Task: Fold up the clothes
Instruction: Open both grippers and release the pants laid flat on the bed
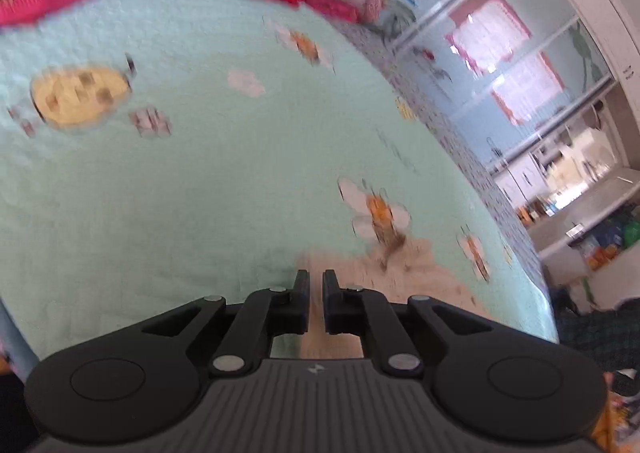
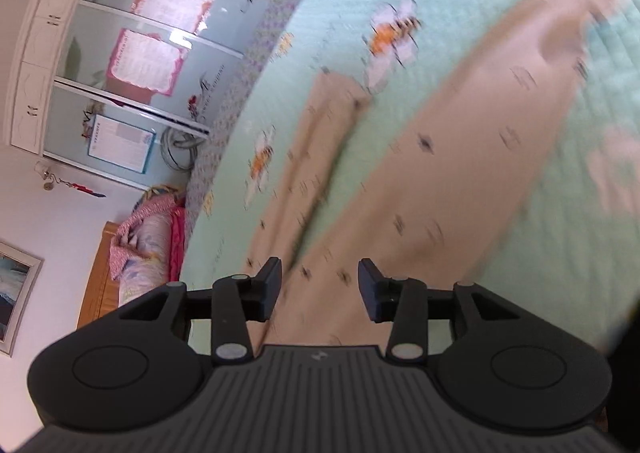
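A mint quilted bedspread (image 1: 180,193) with bee motifs fills both views. Only the right wrist view shows the beige garment (image 2: 440,157) laid out lengthwise; the left shows merely its corner. The right gripper (image 2: 319,285) is held spread above that cloth, nothing pinched. The left gripper (image 1: 316,303) is nearly closed; a grip on fabric cannot be told. Glass-fronted cabinets (image 2: 132,65) are seen behind.
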